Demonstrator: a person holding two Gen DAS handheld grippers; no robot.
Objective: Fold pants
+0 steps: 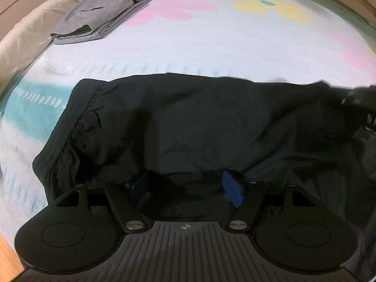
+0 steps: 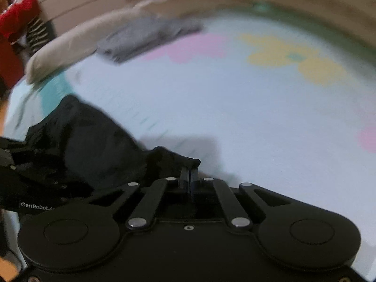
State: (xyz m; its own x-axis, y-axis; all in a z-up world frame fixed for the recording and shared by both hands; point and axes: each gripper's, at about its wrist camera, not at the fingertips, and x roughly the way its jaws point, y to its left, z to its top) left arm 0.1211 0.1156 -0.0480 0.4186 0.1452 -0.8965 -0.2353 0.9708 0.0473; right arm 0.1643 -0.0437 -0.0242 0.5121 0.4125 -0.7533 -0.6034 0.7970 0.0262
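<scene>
— Nearest the lens we had our left gripper (image 1: 186,184), didn't we? How did its jaws stand?

— Spread wide. We saw both blue pads (image 1: 231,188) well apart, with the near edge of the black pants (image 1: 188,122) lying between them, gripped by neither.

— And where did the pants lie?

— Across the near part of the flowered bedspread (image 1: 223,42), stretched left to right in the left wrist view. We could make out the gathered waistband (image 1: 70,129) at the left end; the right end ran off into shadow.

— What of our right gripper (image 2: 189,177)?

— Its two fingers were pressed together, and we saw a bunched tip of the black fabric caught at them. In that view the pants (image 2: 77,141) trailed away to the left, over the bedspread (image 2: 258,117). The picture was blurred, so we could tell little more.

— Anything else on the bed?

— We saw folded grey clothing (image 1: 105,14) at the far left, beside a cream pillow (image 1: 28,28). The right wrist view showed something red (image 2: 16,21) at the far left edge, off the bed.
</scene>
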